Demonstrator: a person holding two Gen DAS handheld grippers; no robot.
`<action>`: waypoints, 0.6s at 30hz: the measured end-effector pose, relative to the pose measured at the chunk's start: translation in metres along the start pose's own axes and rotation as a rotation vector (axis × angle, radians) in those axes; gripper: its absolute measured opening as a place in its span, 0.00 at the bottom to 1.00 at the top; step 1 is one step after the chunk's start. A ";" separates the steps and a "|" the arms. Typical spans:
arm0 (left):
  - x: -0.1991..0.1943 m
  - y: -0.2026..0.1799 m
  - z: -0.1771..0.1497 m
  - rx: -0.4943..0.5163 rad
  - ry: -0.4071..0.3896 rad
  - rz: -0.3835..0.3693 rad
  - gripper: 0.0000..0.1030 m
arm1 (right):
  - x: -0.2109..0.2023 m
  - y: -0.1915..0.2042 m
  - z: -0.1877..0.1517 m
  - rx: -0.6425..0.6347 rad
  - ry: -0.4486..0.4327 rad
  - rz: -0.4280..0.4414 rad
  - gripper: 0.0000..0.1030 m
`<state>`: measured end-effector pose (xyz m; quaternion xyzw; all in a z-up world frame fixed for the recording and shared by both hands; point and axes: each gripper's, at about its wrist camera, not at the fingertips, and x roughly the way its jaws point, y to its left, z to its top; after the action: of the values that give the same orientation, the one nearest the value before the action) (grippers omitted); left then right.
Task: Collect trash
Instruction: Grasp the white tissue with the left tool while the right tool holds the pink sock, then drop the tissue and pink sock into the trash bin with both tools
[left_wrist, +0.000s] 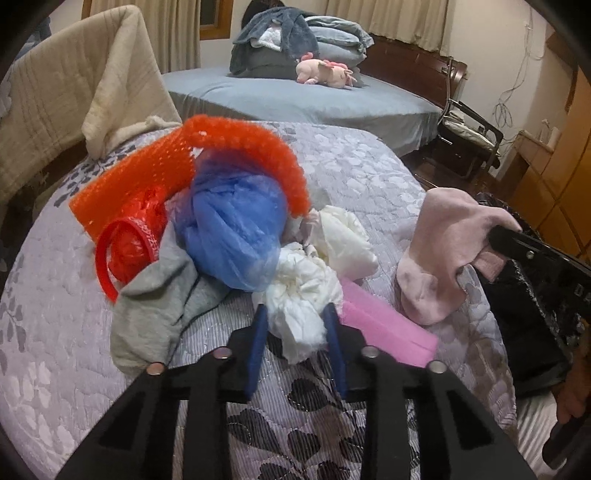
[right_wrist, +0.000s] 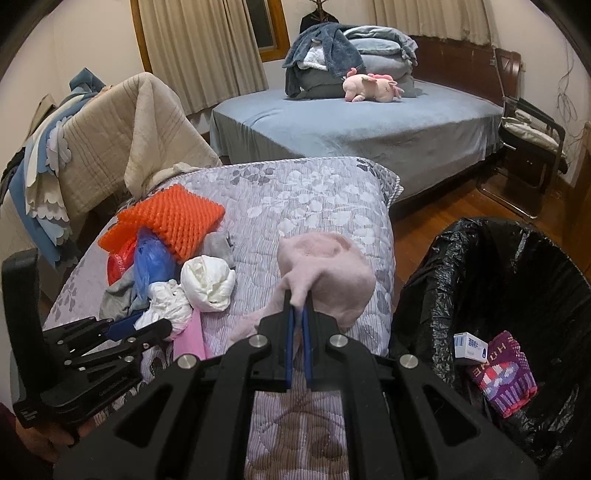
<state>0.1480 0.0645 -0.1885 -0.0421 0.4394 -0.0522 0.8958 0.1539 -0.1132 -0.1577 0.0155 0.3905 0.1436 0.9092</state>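
A pile of trash lies on the patterned quilt (left_wrist: 369, 162): orange bubble wrap (left_wrist: 243, 147), a blue plastic bag (left_wrist: 236, 232), a red bag (left_wrist: 129, 247), a grey cloth (left_wrist: 155, 310), crumpled white tissue (left_wrist: 299, 295) and a pink sponge (left_wrist: 384, 325). My left gripper (left_wrist: 297, 314) has its fingers on either side of the white tissue, touching it. My right gripper (right_wrist: 298, 302) is shut on a pink sock (right_wrist: 328, 273) and holds it up above the quilt; the sock also shows in the left wrist view (left_wrist: 443, 254). The left gripper shows in the right wrist view (right_wrist: 144, 325).
A bin lined with a black bag (right_wrist: 491, 280) stands right of the bed, holding a purple knit item (right_wrist: 506, 373) and a small white box (right_wrist: 470, 345). A second bed (right_wrist: 369, 122) with bedding and a pink plush (right_wrist: 373, 86) is behind. A chair (right_wrist: 532, 136) stands far right.
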 end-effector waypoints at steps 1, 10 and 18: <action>-0.003 0.001 0.000 -0.002 -0.003 -0.004 0.23 | 0.000 0.001 0.001 -0.001 -0.001 0.000 0.04; -0.047 0.002 0.005 -0.010 -0.051 -0.047 0.09 | -0.018 0.005 0.008 -0.013 -0.039 0.010 0.04; -0.075 -0.016 0.011 0.025 -0.108 -0.086 0.08 | -0.046 0.000 0.017 -0.009 -0.088 0.007 0.04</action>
<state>0.1099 0.0584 -0.1215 -0.0528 0.3875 -0.0939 0.9155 0.1358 -0.1248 -0.1138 0.0189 0.3494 0.1477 0.9250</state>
